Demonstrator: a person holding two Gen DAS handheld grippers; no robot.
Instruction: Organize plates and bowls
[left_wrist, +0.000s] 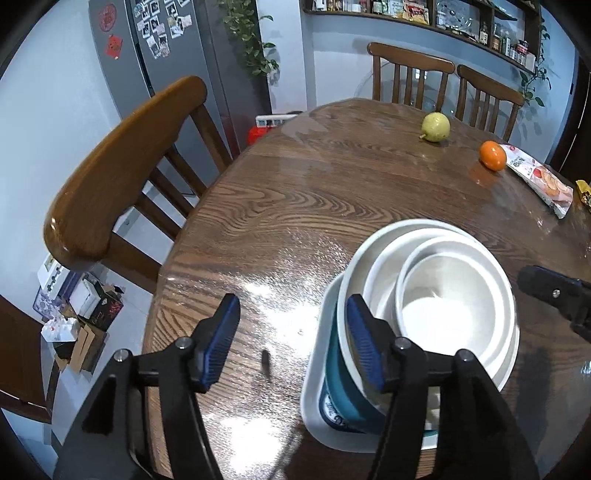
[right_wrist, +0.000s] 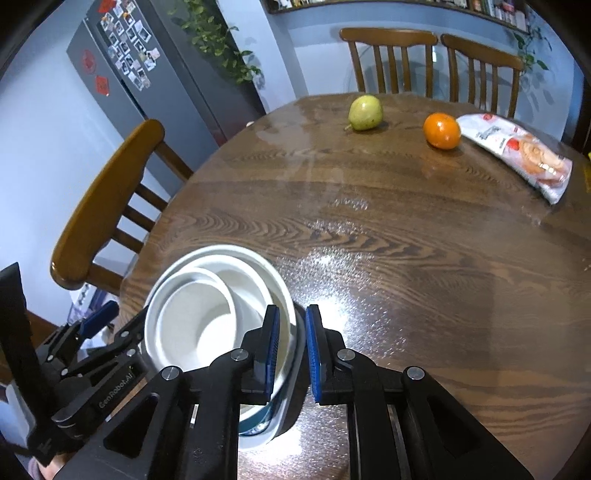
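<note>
A stack of white bowls (left_wrist: 436, 295) nests in a teal-sided bowl, all on a white plate (left_wrist: 314, 398) near the table's front edge; the stack also shows in the right wrist view (right_wrist: 207, 314). My left gripper (left_wrist: 291, 339) is open and empty, just left of the stack, its right finger against the stack's rim. My right gripper (right_wrist: 291, 354) is nearly closed with a narrow gap, at the stack's right rim; its left pad lies over the rim, and whether it grips is unclear.
The round wooden table (right_wrist: 388, 221) holds a green pear (right_wrist: 365, 112), an orange (right_wrist: 441, 131) and a snack packet (right_wrist: 517, 155) at the far side. Wooden chairs (left_wrist: 122, 177) stand at the left and behind. A grey fridge (left_wrist: 173, 55) is at back left.
</note>
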